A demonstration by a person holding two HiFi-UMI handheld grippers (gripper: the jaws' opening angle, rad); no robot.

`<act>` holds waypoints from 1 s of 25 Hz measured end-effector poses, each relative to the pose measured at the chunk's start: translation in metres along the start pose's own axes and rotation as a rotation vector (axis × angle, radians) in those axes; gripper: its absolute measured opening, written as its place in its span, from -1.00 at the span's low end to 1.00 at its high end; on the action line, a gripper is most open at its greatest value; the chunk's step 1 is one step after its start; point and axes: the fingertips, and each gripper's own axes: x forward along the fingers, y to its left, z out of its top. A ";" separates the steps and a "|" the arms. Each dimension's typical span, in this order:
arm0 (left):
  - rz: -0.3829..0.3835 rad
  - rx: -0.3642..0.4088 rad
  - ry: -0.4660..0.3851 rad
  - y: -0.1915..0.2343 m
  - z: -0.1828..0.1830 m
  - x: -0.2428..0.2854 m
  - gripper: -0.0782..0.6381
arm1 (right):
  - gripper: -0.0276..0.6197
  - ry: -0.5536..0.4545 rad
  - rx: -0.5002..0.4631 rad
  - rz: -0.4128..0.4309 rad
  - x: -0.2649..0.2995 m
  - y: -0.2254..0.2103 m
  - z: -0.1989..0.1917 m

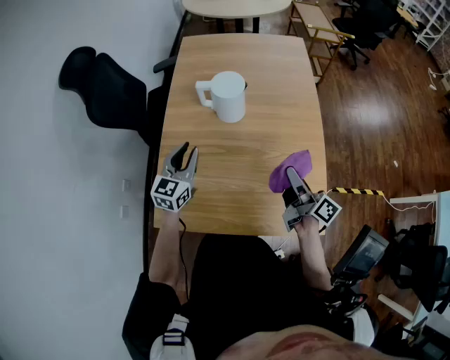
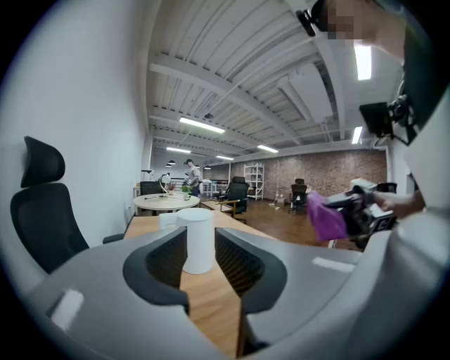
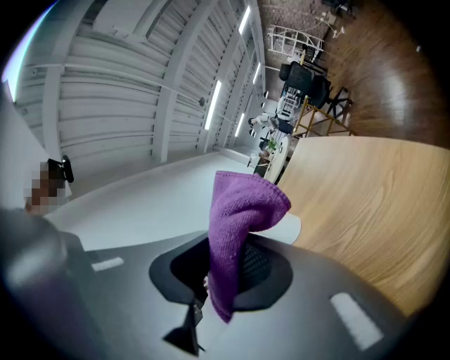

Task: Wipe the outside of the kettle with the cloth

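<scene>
A white kettle (image 1: 226,96) stands upright on the far half of the wooden table (image 1: 281,77), its handle turned left. My right gripper (image 1: 291,176) hangs over the near right part of the table, shut on a purple cloth (image 1: 290,169). In the right gripper view the cloth (image 3: 239,211) stands up from between the jaws of the right gripper (image 3: 232,271) and droops over them. My left gripper (image 1: 187,150) is at the near left, shut with nothing in it. The left gripper view looks along the left gripper (image 2: 200,242) at the kettle (image 2: 197,225), well ahead; the cloth (image 2: 325,218) shows at right.
A black office chair (image 1: 105,88) stands against the white wall, left of the table. A round table (image 1: 235,7) and a wooden frame chair (image 1: 316,31) lie beyond the far end. Yellow-black tape (image 1: 355,190) and dark equipment (image 1: 415,260) are on the wood floor at right.
</scene>
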 end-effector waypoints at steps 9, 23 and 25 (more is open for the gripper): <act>-0.166 0.095 0.289 0.222 -0.059 0.191 -0.67 | -0.72 -0.083 -0.031 -0.188 0.007 -0.027 -0.010; -0.765 0.182 0.327 0.220 -0.159 0.227 -0.78 | -0.72 0.005 -0.169 -0.343 0.080 -0.096 -0.105; -0.829 0.228 0.349 0.174 -0.161 0.203 -0.78 | -0.72 0.034 -0.176 -0.309 0.090 -0.084 -0.102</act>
